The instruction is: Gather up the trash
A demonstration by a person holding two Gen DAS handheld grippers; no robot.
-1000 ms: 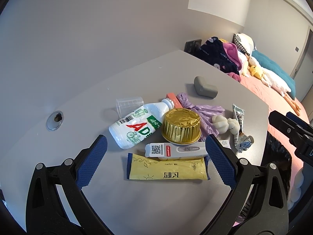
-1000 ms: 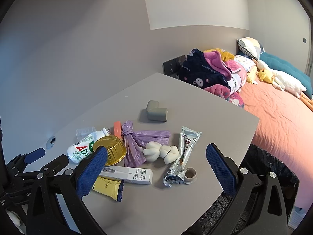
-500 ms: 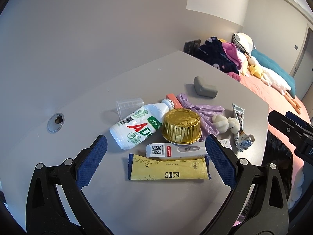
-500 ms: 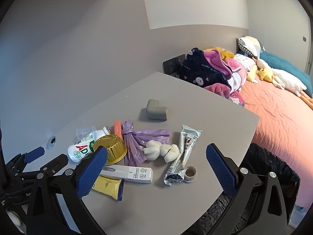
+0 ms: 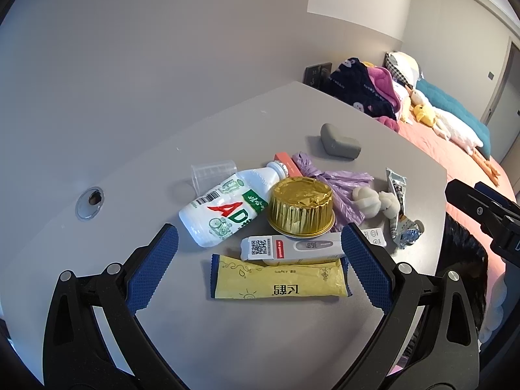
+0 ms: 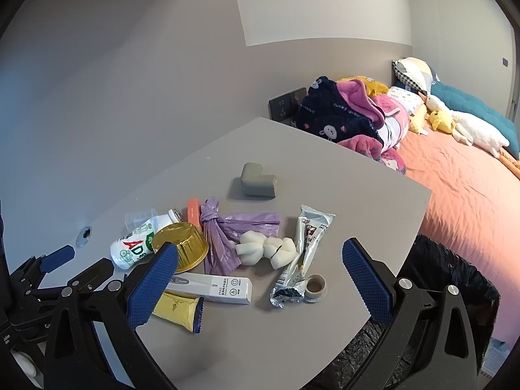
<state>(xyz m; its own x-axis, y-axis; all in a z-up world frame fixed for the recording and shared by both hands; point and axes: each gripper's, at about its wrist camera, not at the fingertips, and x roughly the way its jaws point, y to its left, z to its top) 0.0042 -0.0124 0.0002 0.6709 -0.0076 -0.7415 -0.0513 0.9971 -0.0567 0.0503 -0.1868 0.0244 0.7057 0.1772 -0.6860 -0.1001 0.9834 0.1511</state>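
My left gripper (image 5: 260, 256): jaws spread wide, empty, hovering over yellow sachet (image 5: 279, 282) on near part of grey surface (image 5: 227, 334). Sachet flat, light, slick film; I'd pinch across short width, mid-length. Thermometer box (image 5: 292, 247) touching its far edge: stiff, light. Gold foil cup (image 5: 300, 206) crushable; grip rim gently. Bottle (image 5: 224, 209) on its side, may roll. My right gripper (image 6: 260, 279): jaws spread, empty. Black bin bag (image 6: 455, 292) beyond right edge.

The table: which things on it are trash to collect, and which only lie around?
Likely trash: yellow sachet, gold foil cup, AD bottle, purple bag, crumpled wrapper, black bin bag to receive it.

Probably not trash: grey corner guard, thermometer box, bedding.
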